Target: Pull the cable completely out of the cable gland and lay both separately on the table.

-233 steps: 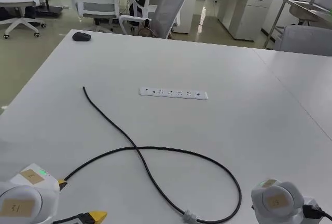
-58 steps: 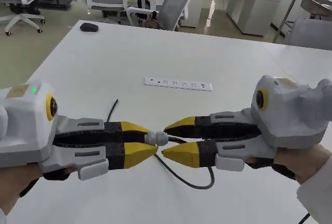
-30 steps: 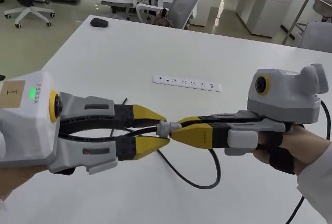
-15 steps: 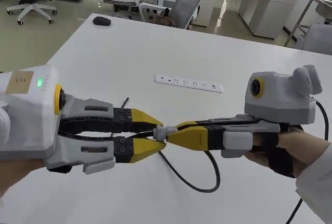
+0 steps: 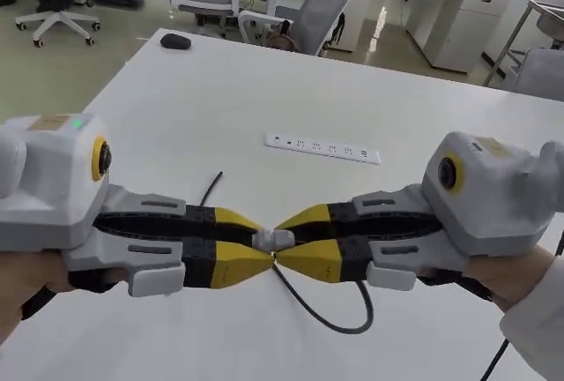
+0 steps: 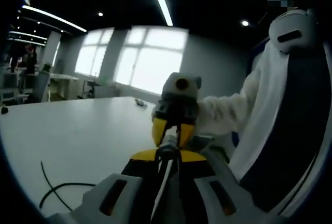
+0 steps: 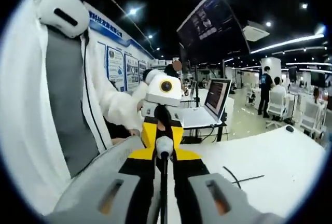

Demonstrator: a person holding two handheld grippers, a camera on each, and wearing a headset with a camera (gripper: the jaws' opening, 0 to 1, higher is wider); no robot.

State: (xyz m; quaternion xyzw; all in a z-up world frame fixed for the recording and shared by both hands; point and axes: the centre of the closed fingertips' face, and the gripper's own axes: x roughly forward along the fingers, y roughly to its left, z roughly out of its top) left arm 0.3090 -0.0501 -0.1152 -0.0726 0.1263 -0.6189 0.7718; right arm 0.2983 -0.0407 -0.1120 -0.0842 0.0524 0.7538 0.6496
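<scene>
Grey and stubby, the cable gland (image 5: 273, 240) hangs in the air above the white worktop (image 5: 264, 90), caught between two sets of yellow tips that meet nose to nose. The left gripper (image 5: 262, 242) comes in from one side and the right gripper (image 5: 284, 242) from the other, level and in line. I take that as the set-up for a straight pull along the gland's axis, where one hand can brace while the other draws. Both pairs of jaws are together, and each gripper view shows the black cable (image 5: 328, 317) running up between its own pair. Whether either pair also bites the gland's body I cannot tell, since the tips hide it. Slack cable drops from under the tips into a loop on the worktop, and a free end lies beyond the left gripper, on the near side of the power strip (image 5: 322, 147).

Half a second ago the left jaws stood apart around the cable while the right pair alone carried the gland; now the left pair has closed too. Several seconds back, cable and gland lay flat on the worktop, untouched. The gland is not yet off the cable.
</scene>
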